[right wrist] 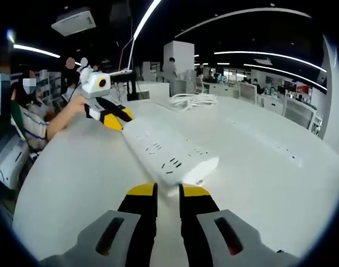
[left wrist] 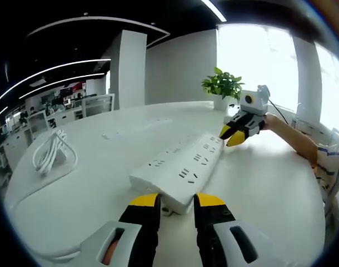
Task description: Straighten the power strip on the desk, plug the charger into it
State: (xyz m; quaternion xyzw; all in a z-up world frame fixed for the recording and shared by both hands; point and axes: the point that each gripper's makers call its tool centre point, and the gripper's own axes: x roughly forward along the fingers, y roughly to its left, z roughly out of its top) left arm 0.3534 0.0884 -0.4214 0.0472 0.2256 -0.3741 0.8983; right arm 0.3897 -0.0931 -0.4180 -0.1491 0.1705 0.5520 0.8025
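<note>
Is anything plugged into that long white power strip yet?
No. The power strip lies flat on the desk with every visible socket bare; a coiled white cable lies apart from it.

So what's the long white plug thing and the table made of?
The power strip looks like smooth white plastic: a moulded casing with crisp socket slots and a faint sheen. The desk looks like matte white laminate, though its core can't be told.
</note>
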